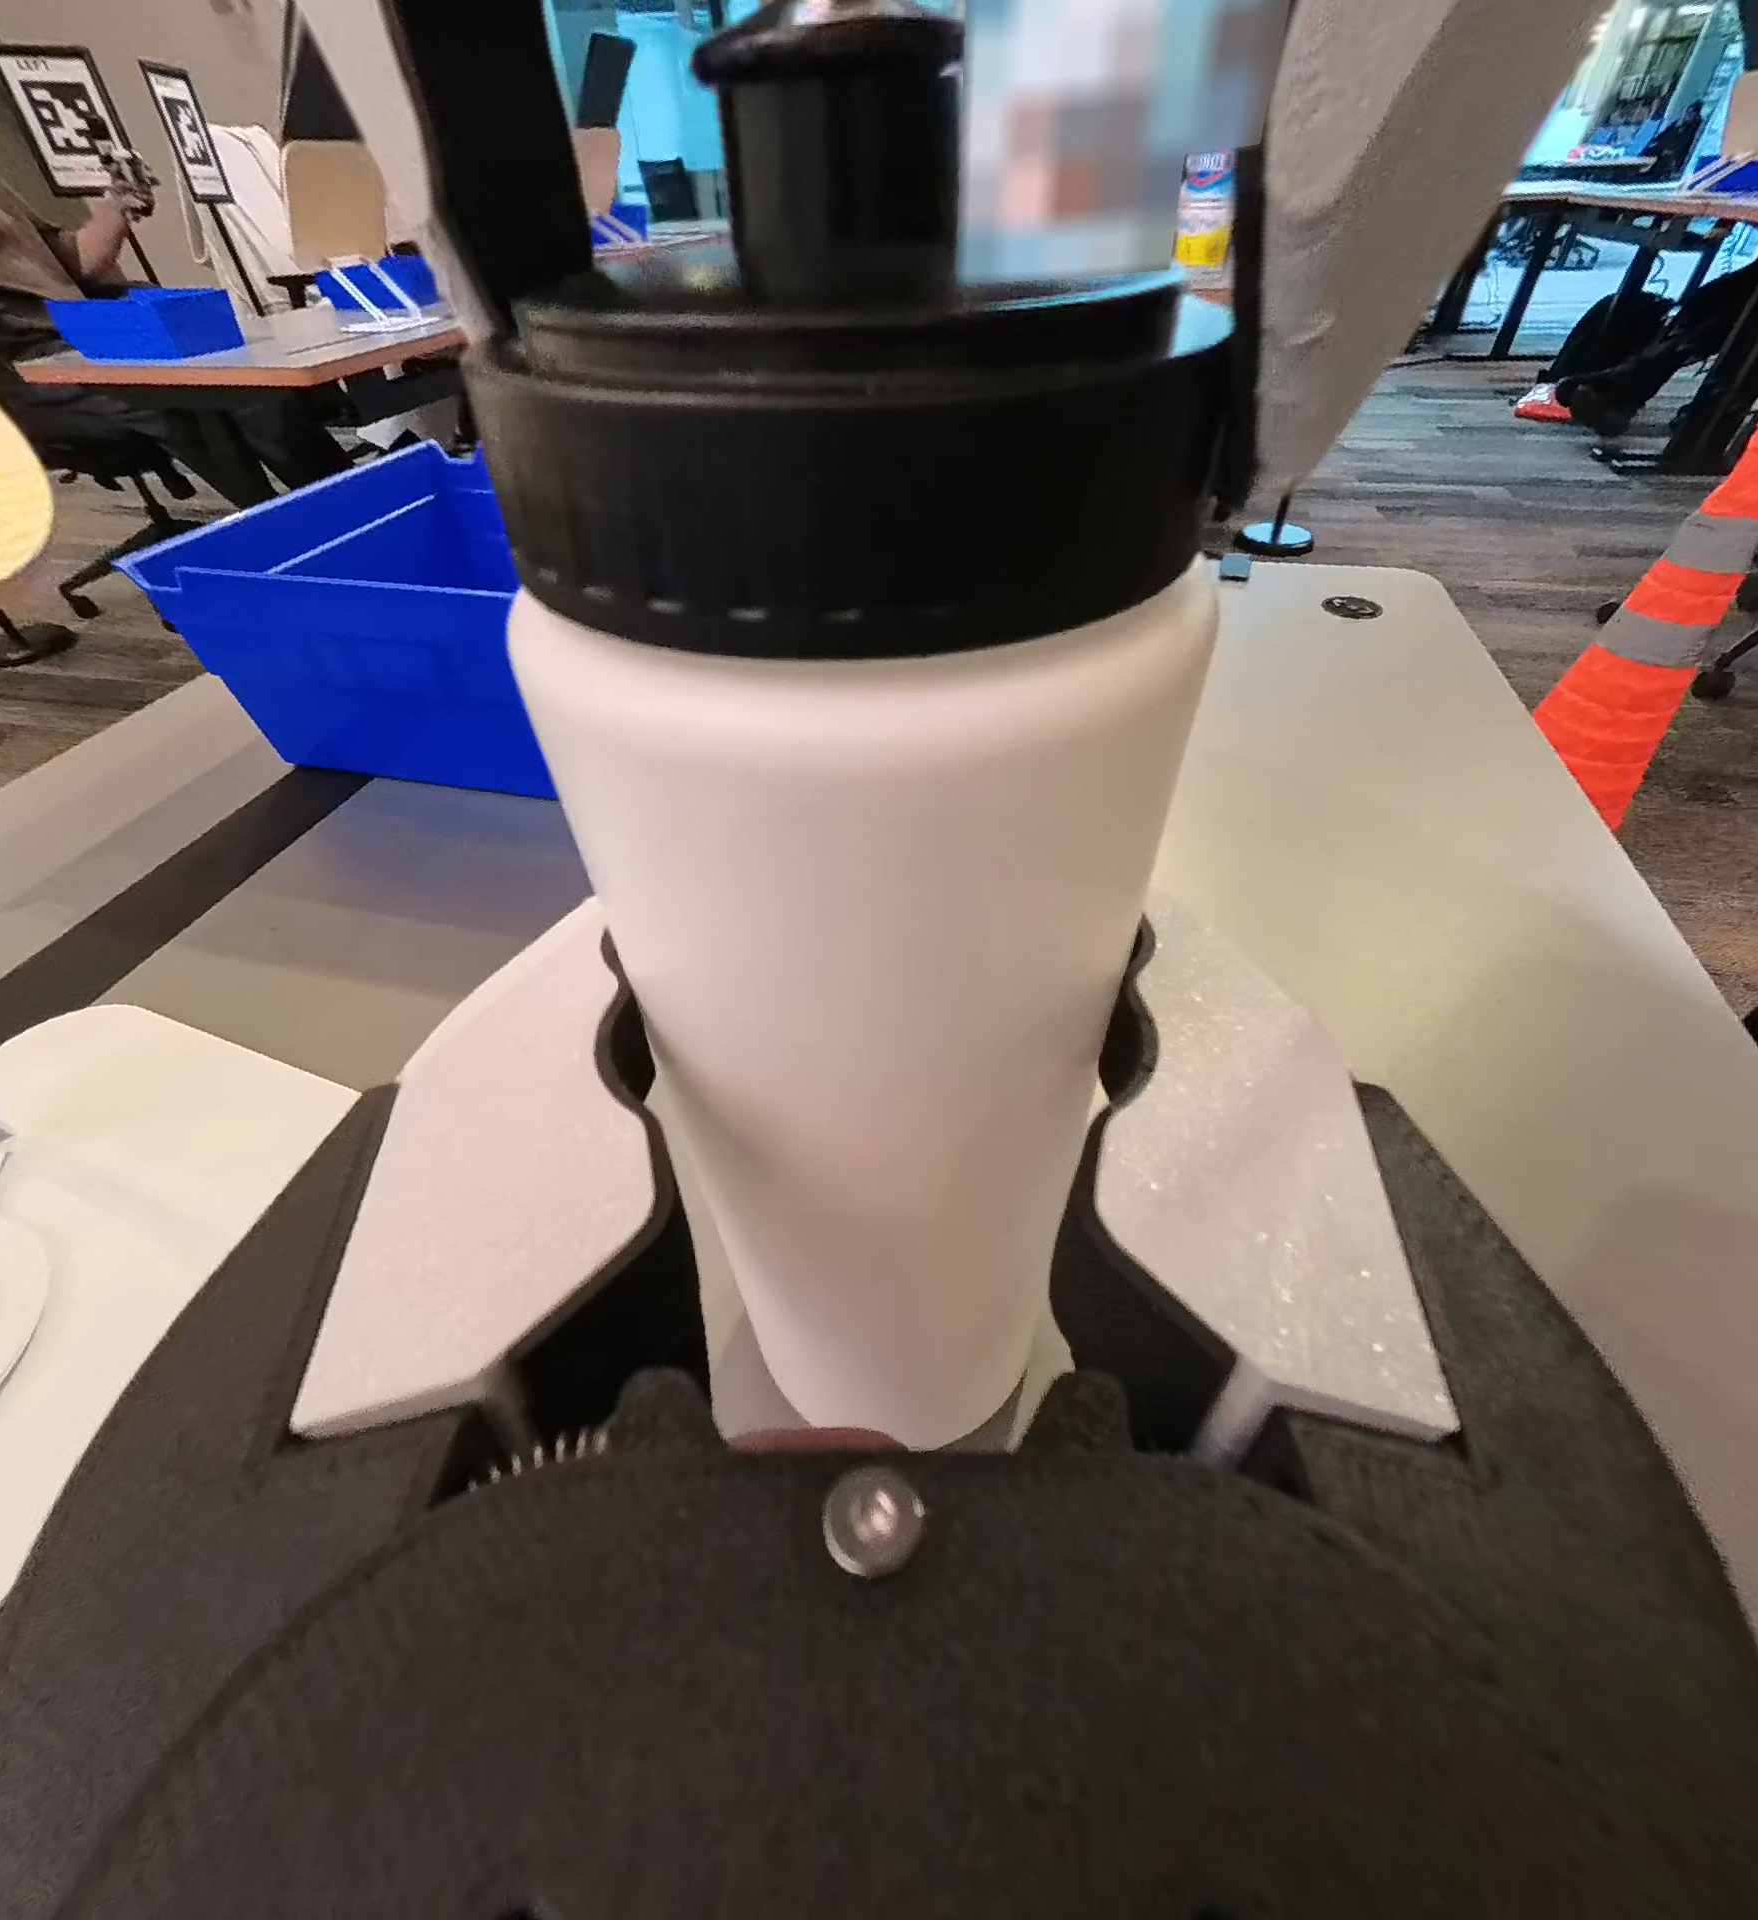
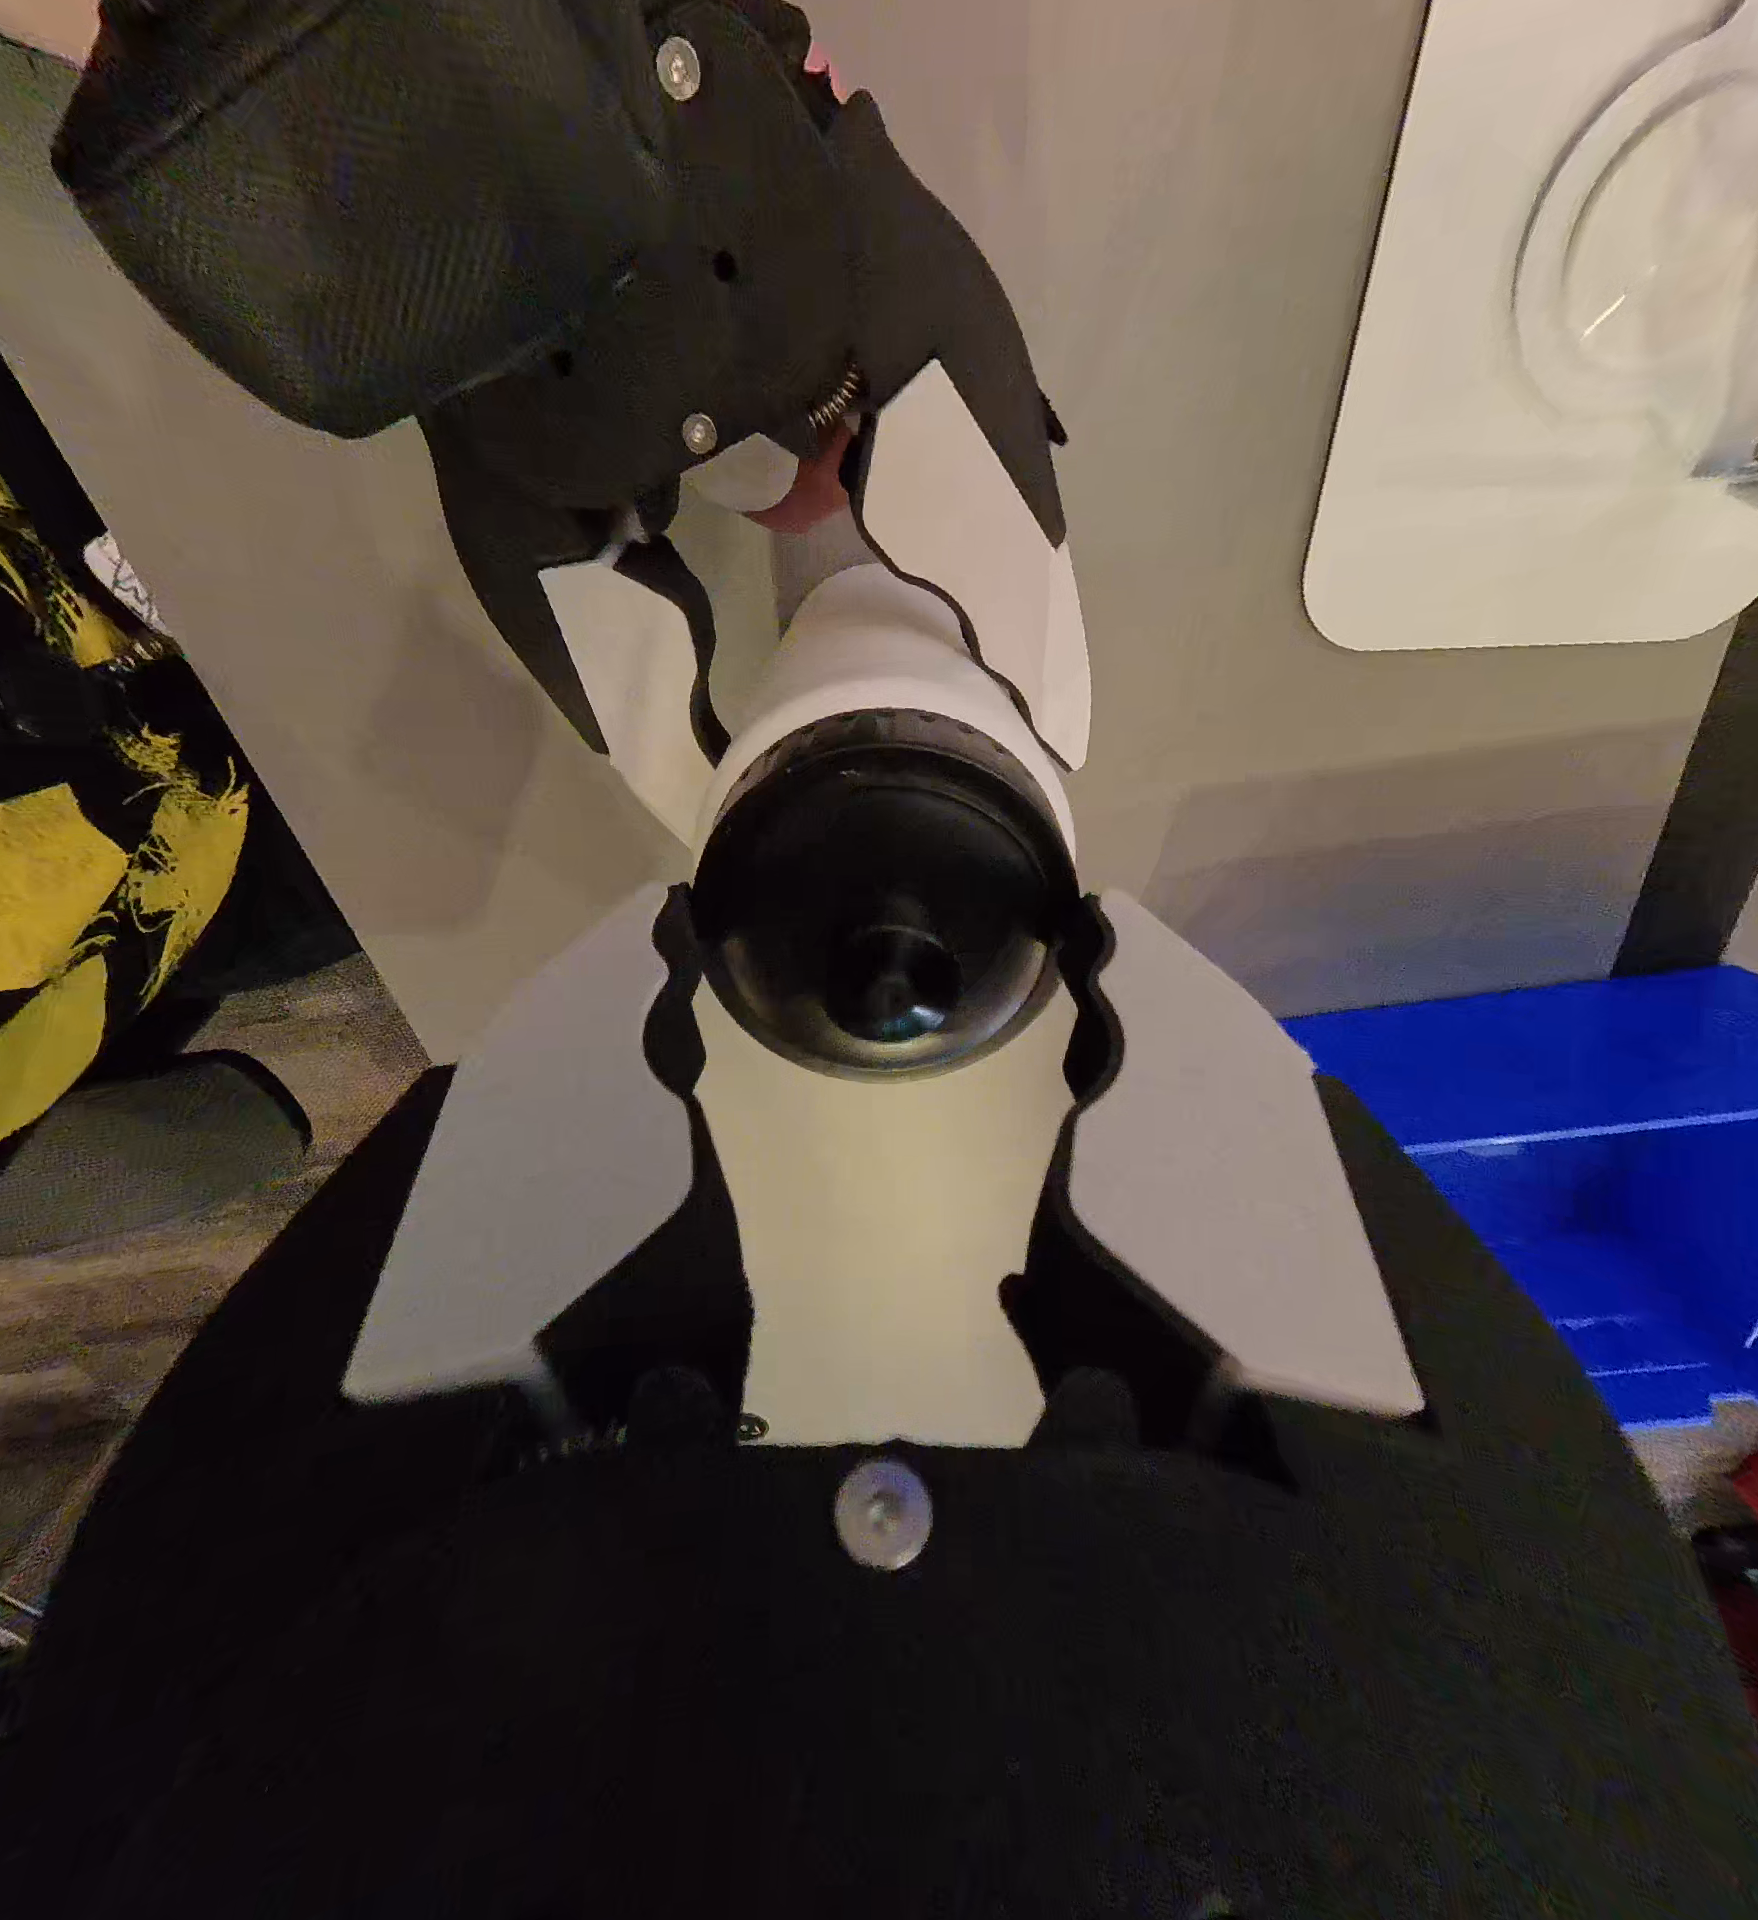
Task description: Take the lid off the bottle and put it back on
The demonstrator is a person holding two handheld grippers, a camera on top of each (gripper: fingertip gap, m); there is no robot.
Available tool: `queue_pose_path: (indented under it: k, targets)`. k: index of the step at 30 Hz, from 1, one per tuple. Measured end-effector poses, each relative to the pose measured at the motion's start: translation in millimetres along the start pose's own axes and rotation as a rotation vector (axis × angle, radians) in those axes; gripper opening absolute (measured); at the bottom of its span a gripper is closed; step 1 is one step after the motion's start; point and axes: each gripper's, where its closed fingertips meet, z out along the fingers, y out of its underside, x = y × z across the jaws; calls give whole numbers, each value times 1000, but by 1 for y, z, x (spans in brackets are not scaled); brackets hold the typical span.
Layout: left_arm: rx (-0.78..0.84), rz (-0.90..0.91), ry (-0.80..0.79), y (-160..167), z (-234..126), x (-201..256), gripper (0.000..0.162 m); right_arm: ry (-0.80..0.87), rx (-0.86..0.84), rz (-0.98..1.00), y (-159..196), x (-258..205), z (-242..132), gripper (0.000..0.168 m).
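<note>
While capped by black lid point(image 1: 854, 488), white bottle point(image 1: 875, 935) clamped in left hand-held gripper point(image 1: 880, 1023)

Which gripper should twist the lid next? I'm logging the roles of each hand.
The right gripper: its fingers flank the black lid from above, seemingly touching its rim. The left gripper is clamped around the white bottle body lower down, so it looks better suited to holding it steady.

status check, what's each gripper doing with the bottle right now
Left gripper shut on white bottle, low on body. Right gripper fingers either side of black lid, lid on bottle. Nothing in the way.
</note>
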Motion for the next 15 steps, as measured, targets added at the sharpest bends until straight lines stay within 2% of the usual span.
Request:
queue_pose_path:
  k: [7,8,9,15]
  targets:
    - [1,2,-9,0,0,0,86,22,40,-58,-3,1,1,70]
    - [0,3,-8,0,-1,0,86,41,66,-63,-5,4,1,85]
    - [-1,5,-7,0,-1,0,86,60,98,-66,-6,6,0,102]
    - [6,1,-15,0,-1,-2,87,4,442,55,-5,4,-1,105]
